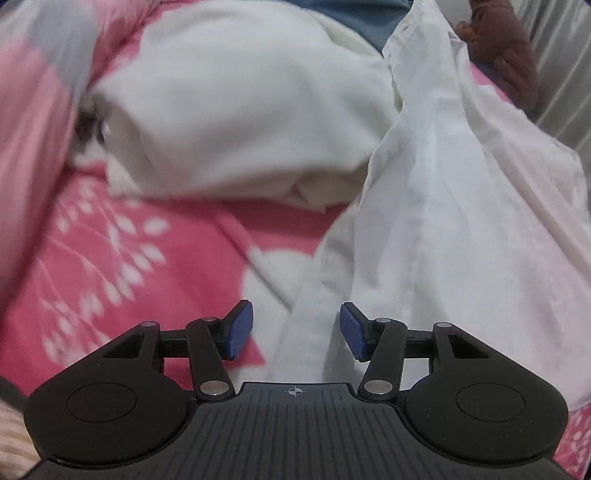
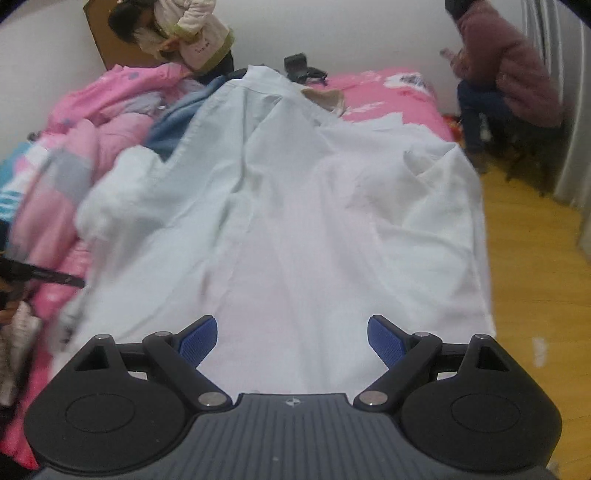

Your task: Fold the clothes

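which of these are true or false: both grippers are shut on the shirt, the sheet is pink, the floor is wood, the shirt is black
1. Both the left gripper and the right gripper are shut on cloth. False: both stand open, holding nothing.
2. The floral bed sheet is pink. True.
3. The floor beside the bed is yellowish wood. True.
4. The long button-up shirt is black. False: it is white.

I saw a bed with a pink flowery sheet [image 2: 388,86] by a plain white wall [image 2: 369,33]. The floor [image 2: 535,258] was yellow wood. A brown headboard [image 2: 107,40] stood in the corner, and pale curtains [image 2: 576,129] hung on the right.
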Demonstrator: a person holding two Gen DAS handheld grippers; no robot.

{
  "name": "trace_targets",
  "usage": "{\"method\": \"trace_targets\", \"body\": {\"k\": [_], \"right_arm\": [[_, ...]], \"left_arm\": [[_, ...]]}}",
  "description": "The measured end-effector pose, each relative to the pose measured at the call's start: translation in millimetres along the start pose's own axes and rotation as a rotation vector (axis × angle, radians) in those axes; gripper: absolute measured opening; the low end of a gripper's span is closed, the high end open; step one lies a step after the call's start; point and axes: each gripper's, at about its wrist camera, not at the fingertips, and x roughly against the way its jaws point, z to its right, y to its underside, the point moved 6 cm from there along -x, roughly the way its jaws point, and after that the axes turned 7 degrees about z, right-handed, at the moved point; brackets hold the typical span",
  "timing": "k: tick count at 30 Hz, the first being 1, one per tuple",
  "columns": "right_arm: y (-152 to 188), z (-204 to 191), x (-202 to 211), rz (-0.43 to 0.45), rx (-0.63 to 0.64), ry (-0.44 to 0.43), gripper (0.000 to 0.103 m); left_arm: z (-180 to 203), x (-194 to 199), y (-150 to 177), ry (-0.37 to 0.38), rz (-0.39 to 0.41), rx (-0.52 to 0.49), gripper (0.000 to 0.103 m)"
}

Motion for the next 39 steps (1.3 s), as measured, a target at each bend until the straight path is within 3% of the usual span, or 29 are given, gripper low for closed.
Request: {"method": "trace_targets", "body": {"k": [2, 4, 6, 10, 13, 16, 18, 21, 25, 30, 32, 35, 37, 39], "right_arm": [[3, -8, -15, 0.012, 0.025, -0.002, 0.091], [7, -13, -30, 0.011, 0.048, 0.014, 0.091], [11, -15, -43, 0.002, 0.034, 0.005, 0.09], [16, -10, -49, 0.019, -0.007, -0.02, 0.09], [15, 4, -39, 0.067, -0.047, 0.005, 0.09], [14, 30, -27, 0.109, -0.106, 0.072, 0.09], [12, 54, -16, 0.139, -0.14, 0.155, 0.09], [9, 107, 1, 0.184, -0.258, 0.269, 0.09], [23, 191, 5, 0.203, -0.523, 0.276, 0.092], [84, 259, -50, 0.094, -0.947, 0.109, 0.092], [109, 263, -75, 0.015, -1.101, -0.001, 0.091], [137, 270, -91, -0.018, -1.349, -0.132, 0.095], [153, 278, -91, -0.012, -1.473, -0.152, 0.095], [168, 288, -84, 0.018, -1.573, -0.079, 0.092]], "left_arm": [[4, -4, 6, 0.062, 0.041, -0.008, 0.052], [12, -6, 12, 0.015, 0.056, -0.127, 0.045], [8, -6, 10, -0.028, 0.066, -0.149, 0.038], [-35, 8, -4, -0.178, 0.123, 0.053, 0.042], [-65, 12, -9, -0.231, 0.113, 0.226, 0.046], [-77, 11, -6, -0.382, 0.064, 0.235, 0.044], [-70, 16, -8, -0.423, 0.093, 0.181, 0.044], [-36, 24, -15, -0.36, 0.16, 0.061, 0.045], [22, 23, -35, -0.181, 0.182, -0.01, 0.047], [74, 14, -54, 0.003, 0.171, 0.031, 0.048], [87, 11, -58, 0.027, 0.153, 0.039, 0.048], [96, 5, -65, 0.034, 0.14, 0.045, 0.048], [99, -1, -69, 0.04, 0.146, 0.057, 0.048], [103, -3, -71, 0.054, 0.138, 0.075, 0.048]]}}
